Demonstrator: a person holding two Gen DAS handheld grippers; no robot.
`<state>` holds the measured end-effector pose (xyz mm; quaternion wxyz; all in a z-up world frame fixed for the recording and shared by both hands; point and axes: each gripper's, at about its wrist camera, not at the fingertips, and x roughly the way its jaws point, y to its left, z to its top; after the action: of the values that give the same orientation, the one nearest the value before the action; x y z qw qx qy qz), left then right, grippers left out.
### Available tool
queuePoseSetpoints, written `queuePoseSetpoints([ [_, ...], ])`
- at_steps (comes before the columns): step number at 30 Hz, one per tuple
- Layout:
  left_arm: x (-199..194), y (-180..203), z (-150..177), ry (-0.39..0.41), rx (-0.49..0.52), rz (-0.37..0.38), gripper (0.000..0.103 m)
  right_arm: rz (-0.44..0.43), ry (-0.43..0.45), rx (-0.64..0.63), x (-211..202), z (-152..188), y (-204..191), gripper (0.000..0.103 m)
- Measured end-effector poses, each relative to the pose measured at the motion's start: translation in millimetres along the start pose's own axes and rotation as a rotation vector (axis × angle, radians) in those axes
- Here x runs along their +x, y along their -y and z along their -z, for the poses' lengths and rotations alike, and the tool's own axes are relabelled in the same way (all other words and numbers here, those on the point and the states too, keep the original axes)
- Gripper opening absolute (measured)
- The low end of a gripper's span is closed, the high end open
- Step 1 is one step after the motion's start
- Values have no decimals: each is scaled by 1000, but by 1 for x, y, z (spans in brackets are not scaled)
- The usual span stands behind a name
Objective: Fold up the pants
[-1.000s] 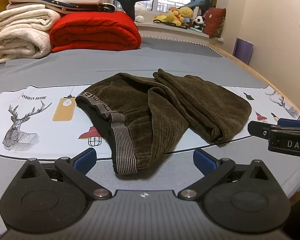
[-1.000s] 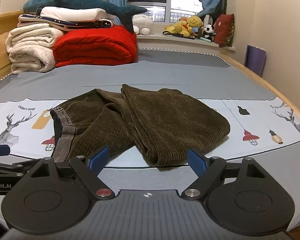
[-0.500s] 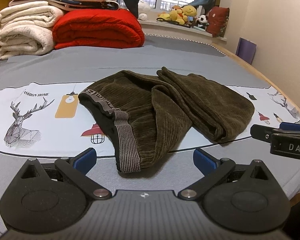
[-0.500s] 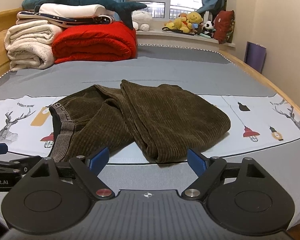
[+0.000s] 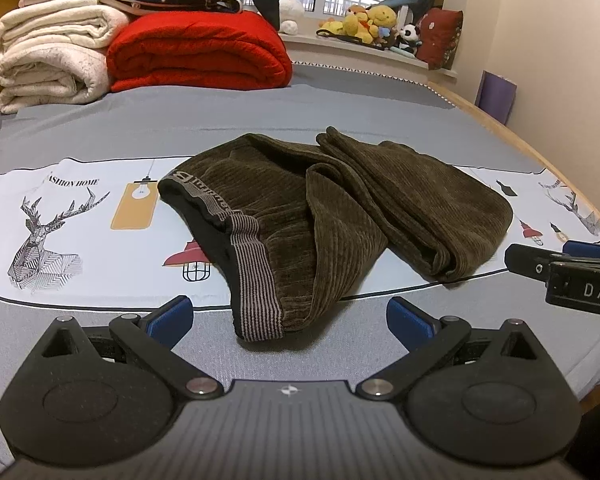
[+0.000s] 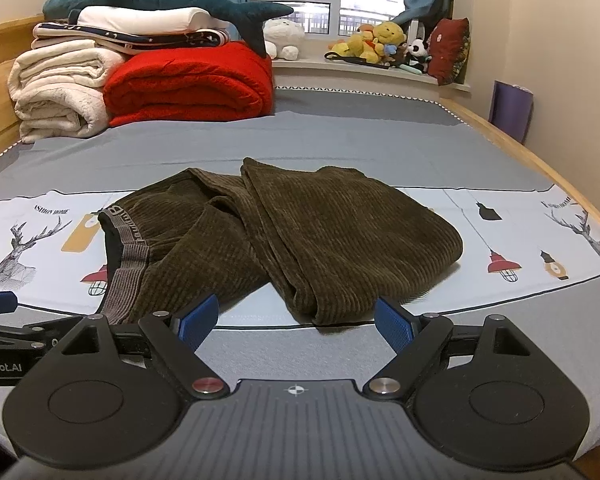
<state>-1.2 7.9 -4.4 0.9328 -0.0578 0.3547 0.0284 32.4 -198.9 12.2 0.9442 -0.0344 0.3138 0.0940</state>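
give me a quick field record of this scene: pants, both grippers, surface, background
pants: brown corduroy pants, bunched in a loose heap, not yet folded flat
waistband: striped elastic waistband, at the near left of the heap
left gripper: left gripper open, short of the waistband, holding nothing
right gripper: right gripper open, short of the leg end, holding nothing
surface: bed with printed sheet
background: red blanket, cream blankets, plush shark, soft toys on the windowsill
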Motion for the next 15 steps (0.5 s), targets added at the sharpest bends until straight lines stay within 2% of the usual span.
queuePoseSetpoints([
  [15, 0, 2, 0, -5, -1, 5, 103, -3, 3, -7, -2, 0, -1, 84],
])
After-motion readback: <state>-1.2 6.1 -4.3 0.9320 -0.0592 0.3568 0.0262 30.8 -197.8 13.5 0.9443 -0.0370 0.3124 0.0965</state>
